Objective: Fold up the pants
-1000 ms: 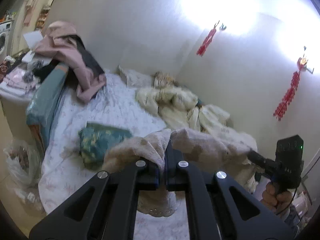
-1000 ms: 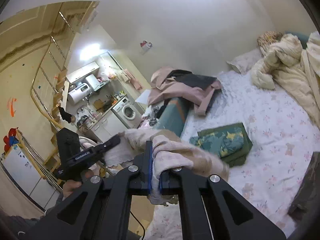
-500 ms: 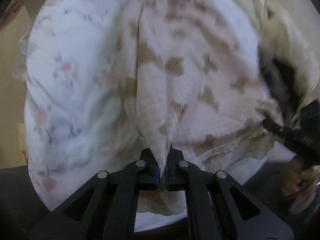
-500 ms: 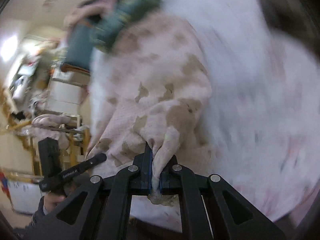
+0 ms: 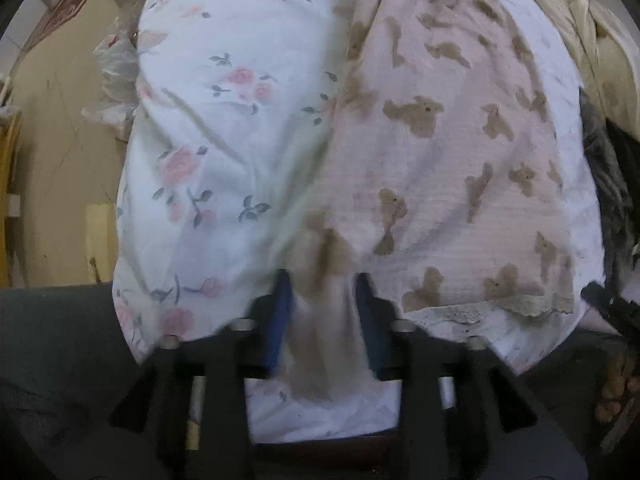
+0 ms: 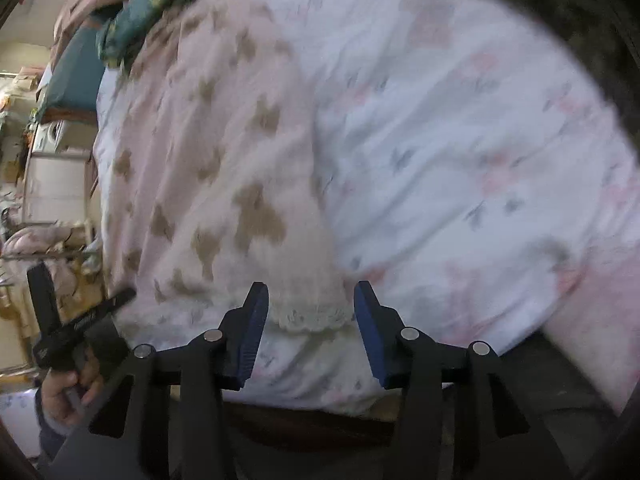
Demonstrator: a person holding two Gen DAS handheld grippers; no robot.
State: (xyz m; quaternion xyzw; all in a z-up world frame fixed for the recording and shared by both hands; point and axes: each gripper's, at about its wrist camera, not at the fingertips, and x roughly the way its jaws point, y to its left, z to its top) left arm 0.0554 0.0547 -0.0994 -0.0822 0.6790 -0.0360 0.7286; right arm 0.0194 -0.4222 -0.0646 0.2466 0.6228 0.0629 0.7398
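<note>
white lettering on left tool (image 6: 86, 322), too blurred to read

Left wrist view: left gripper (image 5: 322, 308) smeared by motion blur, jaws spread, pants (image 5: 452, 152) hem between them too blurred to tell contact. Pants far end cut off at 12 o'clock. Right gripper (image 5: 612, 312) at 3 o'clock mostly cropped by edge. Dark fabric (image 5: 608, 176) at 3 o'clock unidentifiable.

Right wrist view: whole frame soft. Bedsheet (image 6: 460, 152) flowers blurred. Green patterned cloth (image 6: 160, 4) at 11 o'clock smeared, partly cropped. Room clutter at 9 o'clock too small to tell.
</note>
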